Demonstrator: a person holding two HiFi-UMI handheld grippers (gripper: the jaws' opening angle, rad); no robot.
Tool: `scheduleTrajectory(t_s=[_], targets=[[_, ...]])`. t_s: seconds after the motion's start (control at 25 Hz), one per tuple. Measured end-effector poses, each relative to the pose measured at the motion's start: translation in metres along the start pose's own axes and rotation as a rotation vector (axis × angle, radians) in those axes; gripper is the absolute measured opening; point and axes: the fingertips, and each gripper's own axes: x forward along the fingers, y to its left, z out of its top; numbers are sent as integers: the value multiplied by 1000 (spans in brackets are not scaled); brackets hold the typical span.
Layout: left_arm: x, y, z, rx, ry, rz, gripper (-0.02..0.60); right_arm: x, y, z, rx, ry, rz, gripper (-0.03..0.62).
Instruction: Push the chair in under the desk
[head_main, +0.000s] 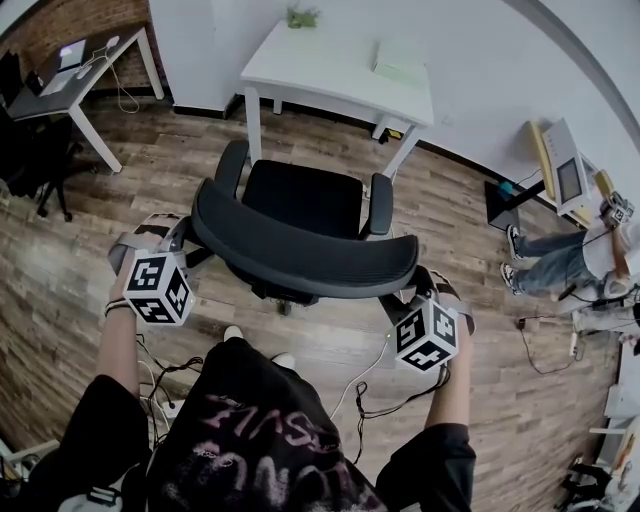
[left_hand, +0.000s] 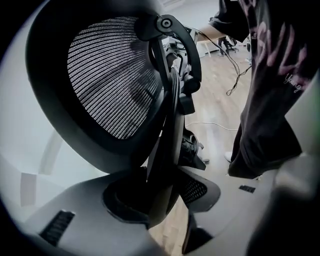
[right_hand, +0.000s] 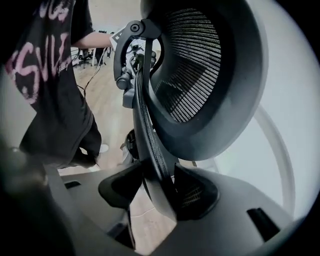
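A black office chair stands on the wood floor with its seat facing the white desk at the back wall, a short gap away. Its curved mesh backrest is nearest me. My left gripper clamps the backrest's left edge, and in the left gripper view the rim sits pinched between the two pads. My right gripper holds the right edge the same way, with the rim pressed between its pads.
A green box and a small plant sit on the white desk. A second desk and a dark chair stand far left. A person's legs are at the right. Cables trail on the floor by my feet.
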Motion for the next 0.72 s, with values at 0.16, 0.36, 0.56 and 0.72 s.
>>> scheduleTrajectory(t_s=[0.16,0.36,0.56,0.72], targets=[[1,0,-2,-8,-9,6,196,2,0,0,9,-11,-26,216],[1,3,-4,-12,-24,9,198,5,-2,3,26,-15,-29,230],[6,8,-3,-22,-33,-2,201,8,-8,2,28,-19,-48,236],[12,20,-4,-15,-38,8,202,13,-18,3,36,-5,-63,239]])
